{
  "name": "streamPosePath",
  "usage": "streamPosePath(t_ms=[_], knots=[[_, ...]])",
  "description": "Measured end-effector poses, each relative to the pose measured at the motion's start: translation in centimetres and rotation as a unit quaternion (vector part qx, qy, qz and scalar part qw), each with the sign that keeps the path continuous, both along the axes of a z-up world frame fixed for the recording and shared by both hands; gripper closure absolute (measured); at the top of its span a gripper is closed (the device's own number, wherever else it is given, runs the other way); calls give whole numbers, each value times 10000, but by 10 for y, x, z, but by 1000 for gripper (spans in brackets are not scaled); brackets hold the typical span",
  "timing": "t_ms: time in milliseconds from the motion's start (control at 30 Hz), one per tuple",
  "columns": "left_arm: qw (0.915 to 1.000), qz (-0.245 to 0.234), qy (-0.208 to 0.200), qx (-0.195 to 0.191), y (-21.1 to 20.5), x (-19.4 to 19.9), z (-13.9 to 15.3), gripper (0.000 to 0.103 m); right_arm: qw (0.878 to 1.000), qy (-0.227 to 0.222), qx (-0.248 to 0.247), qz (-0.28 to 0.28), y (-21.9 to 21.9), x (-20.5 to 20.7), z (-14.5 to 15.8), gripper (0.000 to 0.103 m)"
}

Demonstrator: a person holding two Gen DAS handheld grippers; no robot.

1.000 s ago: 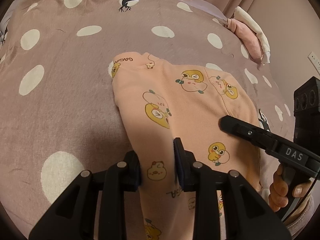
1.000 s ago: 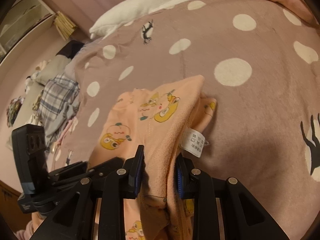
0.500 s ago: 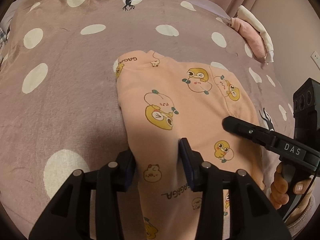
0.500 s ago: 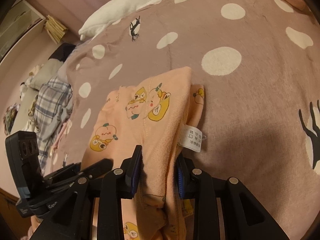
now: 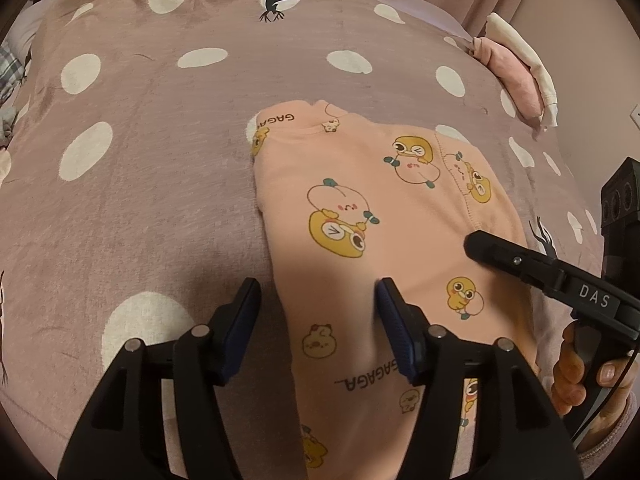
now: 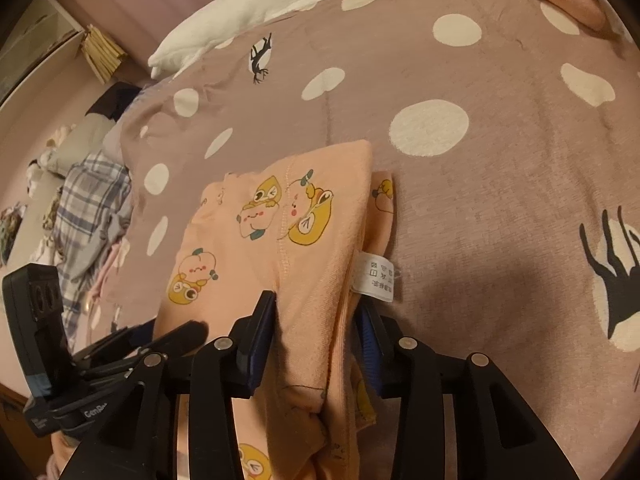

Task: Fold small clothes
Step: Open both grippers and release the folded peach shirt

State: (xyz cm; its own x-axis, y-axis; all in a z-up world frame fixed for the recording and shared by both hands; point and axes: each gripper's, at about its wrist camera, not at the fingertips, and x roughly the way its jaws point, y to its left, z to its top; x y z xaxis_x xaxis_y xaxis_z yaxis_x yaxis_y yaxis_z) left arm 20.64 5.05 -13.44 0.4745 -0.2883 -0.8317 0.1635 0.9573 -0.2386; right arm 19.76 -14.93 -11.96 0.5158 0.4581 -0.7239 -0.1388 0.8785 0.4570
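My left gripper [image 5: 316,308] jaws just opening, straddling peach garment [image 5: 372,216] edge on bed blanket [image 5: 160,184]. My right gripper [image 6: 316,320] loosening too, pads maybe touching cloth. Garment runs lengthwise away from both.

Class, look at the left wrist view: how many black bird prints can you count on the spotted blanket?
3: one bird print at the top centre, one at the right beyond the peach garment, one cut by the left edge. Others may be hidden.

Warm, dim indoor light falls on the blanket [image 5: 168,208] before me, my fingers [image 5: 240,320] casting soft shadows onto it, while fisheye curvature bends the edges and corners vignette black.
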Motion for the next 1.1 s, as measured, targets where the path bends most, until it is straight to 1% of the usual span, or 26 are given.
streamPosePath(t_ms=[300, 500, 733, 1100], knots=[[9999, 91, 36, 79, 4, -3, 0, 30, 9999, 5, -99, -111, -3, -3, 1, 55], [9998, 118, 56, 132, 7, -5, 1, 27, 9998, -2, -146, -160, -6, -6, 2, 54], [9996, 136, 60, 233, 10, -9, 2, 21, 9993, -74, -323, -196, -3, -10, 7, 54], [9992, 184, 101, 346, 13, -14, 2, 15, 9990, -85, -345, -255, -6, -14, 8, 54]])
